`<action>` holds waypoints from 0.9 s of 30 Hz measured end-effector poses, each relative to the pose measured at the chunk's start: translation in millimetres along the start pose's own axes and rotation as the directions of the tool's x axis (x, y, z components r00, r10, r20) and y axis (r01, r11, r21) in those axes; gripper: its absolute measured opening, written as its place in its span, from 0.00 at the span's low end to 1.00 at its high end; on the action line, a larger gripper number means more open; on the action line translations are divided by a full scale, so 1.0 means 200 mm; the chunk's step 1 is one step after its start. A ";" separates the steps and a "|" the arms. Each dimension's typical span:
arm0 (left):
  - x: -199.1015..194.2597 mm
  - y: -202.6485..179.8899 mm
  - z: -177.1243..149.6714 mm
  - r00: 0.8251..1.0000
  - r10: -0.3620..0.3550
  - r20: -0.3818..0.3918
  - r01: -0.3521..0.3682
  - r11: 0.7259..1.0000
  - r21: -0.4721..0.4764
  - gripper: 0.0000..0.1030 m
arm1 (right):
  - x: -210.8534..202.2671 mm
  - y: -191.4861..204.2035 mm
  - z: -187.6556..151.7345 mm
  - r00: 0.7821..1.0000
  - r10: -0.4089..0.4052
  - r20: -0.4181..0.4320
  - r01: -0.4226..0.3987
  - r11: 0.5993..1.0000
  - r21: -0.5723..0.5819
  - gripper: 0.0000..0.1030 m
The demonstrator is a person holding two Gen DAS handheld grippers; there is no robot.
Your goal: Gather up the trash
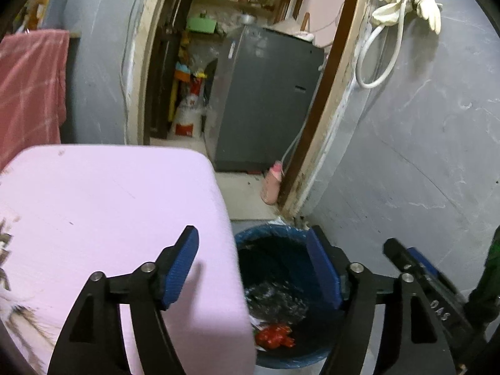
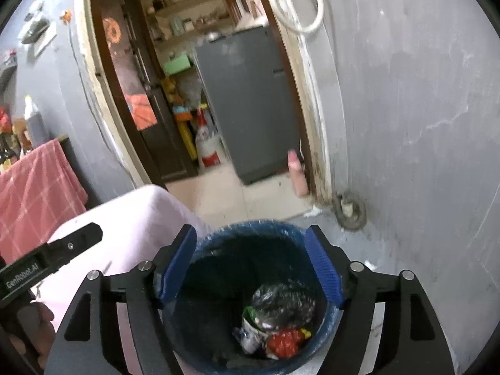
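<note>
Red and black crumpled trash (image 2: pixel 278 322) already lies at the bottom of the blue bin (image 2: pixel 218 234), so the drop looks done, though whether more litter waits elsewhere cannot be told. It sits well below both grippers: the right gripper (image 2: pixel 250 265) hangs over the bin with its jaws wide and empty, and the left gripper (image 1: pixel 254 268), equally wide and empty, straddles the bin's rim and a pink surface (image 1: pixel 109 203).

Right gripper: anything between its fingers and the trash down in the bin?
Nothing. In the right wrist view the right gripper hangs open over the blue bin, with only empty space down to the trash at its bottom.
</note>
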State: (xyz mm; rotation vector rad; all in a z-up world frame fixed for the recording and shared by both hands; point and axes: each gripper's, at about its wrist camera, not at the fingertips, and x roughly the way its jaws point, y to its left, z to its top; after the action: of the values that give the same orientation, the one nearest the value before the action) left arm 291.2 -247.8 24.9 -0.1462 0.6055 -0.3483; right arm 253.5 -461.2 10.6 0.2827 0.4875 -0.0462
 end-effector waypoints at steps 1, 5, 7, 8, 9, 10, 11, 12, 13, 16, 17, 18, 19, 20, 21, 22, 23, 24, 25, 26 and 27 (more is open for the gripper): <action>-0.02 0.01 0.00 1.000 0.011 0.013 -0.011 1.000 0.004 0.73 | -0.02 0.01 0.01 1.000 0.000 0.022 0.000 1.000 -0.006 0.75; -0.12 0.05 0.00 0.997 0.047 0.062 -0.047 0.999 0.010 0.82 | -0.08 0.06 0.02 0.997 -0.003 0.073 0.005 1.000 -0.029 0.81; -0.15 0.07 -0.01 0.995 0.062 0.079 -0.063 0.998 0.010 0.87 | -0.11 0.08 0.02 0.996 -0.002 0.090 0.005 0.999 -0.040 0.82; -0.18 0.08 -0.01 0.993 0.072 0.092 -0.073 0.997 0.006 0.89 | -0.13 0.09 0.02 0.995 0.000 0.098 0.005 0.999 -0.045 0.82; -0.20 0.09 -0.01 0.992 0.078 0.102 -0.079 0.997 0.002 0.92 | -0.15 0.11 0.02 0.994 0.001 0.108 0.004 0.999 -0.046 0.84; -0.22 0.10 -0.01 0.990 0.084 0.114 -0.085 0.996 -0.001 0.93 | -0.17 0.12 0.01 0.993 0.001 0.120 0.004 0.999 -0.046 0.88; -0.24 0.11 -0.01 0.988 0.087 0.125 -0.088 0.996 -0.005 0.93 | -0.19 0.12 0.01 0.991 0.003 0.130 0.003 0.999 -0.045 0.91; -0.27 0.12 -0.02 0.987 0.087 0.135 -0.087 0.996 -0.006 0.94 | -0.21 0.13 0.01 0.990 0.007 0.140 -0.001 0.999 -0.045 0.95; -0.30 0.13 -0.03 0.986 0.085 0.147 -0.085 0.996 -0.007 0.94 | -0.23 0.14 0.01 0.988 0.019 0.152 -0.012 0.999 -0.045 0.98; -0.38 0.16 -0.04 0.980 0.088 0.180 -0.088 0.996 -0.009 0.98 | -0.29 0.18 0.02 0.984 0.029 0.174 -0.016 0.997 -0.076 1.00; -0.42 0.17 -0.05 0.977 0.088 0.195 -0.088 0.996 -0.009 0.98 | -0.31 0.19 0.02 0.983 0.031 0.180 -0.016 0.996 -0.086 1.00; -0.45 0.18 -0.05 0.975 0.087 0.205 -0.087 0.996 -0.008 0.98 | -0.33 0.21 0.02 0.982 0.037 0.183 -0.020 0.995 -0.094 1.00; -0.47 0.18 -0.05 0.973 0.087 0.213 -0.087 0.996 -0.008 0.98 | -0.35 0.22 0.03 0.982 0.042 0.185 -0.024 0.995 -0.101 1.00; -0.51 0.18 -0.06 0.971 0.087 0.222 -0.089 0.996 -0.004 0.98 | -0.38 0.24 0.03 0.980 0.047 0.192 -0.028 0.994 -0.103 1.00; -0.54 0.19 -0.06 0.970 0.087 0.227 -0.089 0.996 -0.001 0.98 | -0.40 0.26 0.03 0.979 0.053 0.198 -0.033 0.994 -0.104 1.00; -0.57 0.19 -0.06 0.969 0.085 0.232 -0.088 0.996 0.001 0.98 | -0.42 0.27 0.02 0.978 0.057 0.201 -0.035 0.994 -0.107 1.00; -0.60 0.19 -0.06 0.968 0.084 0.236 -0.087 0.996 0.003 0.98 | -0.45 0.29 0.02 0.977 0.060 0.206 -0.036 0.993 -0.114 1.00; -0.63 0.20 -0.07 0.967 0.083 0.242 -0.086 0.996 0.005 0.98 | -0.48 0.30 0.01 0.976 0.061 0.210 -0.036 0.992 -0.121 1.00; -0.67 0.20 -0.08 0.965 0.082 0.248 -0.087 0.996 0.007 0.98 | -0.51 0.32 0.00 0.974 0.065 0.215 -0.038 0.991 -0.128 1.00; -0.71 0.21 -0.09 0.964 0.082 0.252 -0.087 0.996 0.007 0.98 | -0.53 0.33 0.00 0.974 0.067 0.217 -0.040 0.991 -0.130 1.00; -0.73 0.21 -0.10 0.963 0.081 0.255 -0.086 0.996 0.008 0.98 | -0.57 0.35 -0.02 0.972 0.070 0.223 -0.041 0.990 -0.131 1.00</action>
State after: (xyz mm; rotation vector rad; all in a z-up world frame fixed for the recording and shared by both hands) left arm 179.7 -155.6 76.1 -0.1443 0.3525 -0.2483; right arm 158.6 -395.3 79.0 0.1645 0.2536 0.0073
